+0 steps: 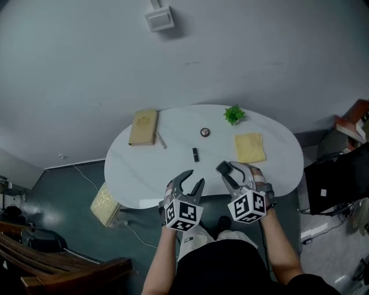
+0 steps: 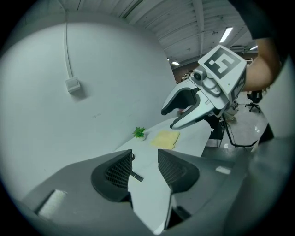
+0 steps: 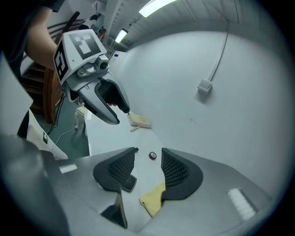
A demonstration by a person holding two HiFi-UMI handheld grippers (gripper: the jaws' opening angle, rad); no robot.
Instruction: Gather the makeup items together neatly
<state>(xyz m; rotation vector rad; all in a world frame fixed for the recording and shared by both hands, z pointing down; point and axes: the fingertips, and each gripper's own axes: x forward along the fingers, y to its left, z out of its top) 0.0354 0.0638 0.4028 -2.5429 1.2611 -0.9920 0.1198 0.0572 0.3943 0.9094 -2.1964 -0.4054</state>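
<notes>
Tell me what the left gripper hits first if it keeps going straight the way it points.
Likely the white table, landing beside the small black tube just ahead of the left gripper; depth is unclear, so it might clip the tube itself.

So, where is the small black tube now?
Head view: the small black tube lies centrally on the white oval table, between the small round case and the left tool.

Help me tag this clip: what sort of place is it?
Probably an office or lab workroom: a white oval table against a bare wall, a ceiling strip light, a cable trailing over the floor.
</notes>
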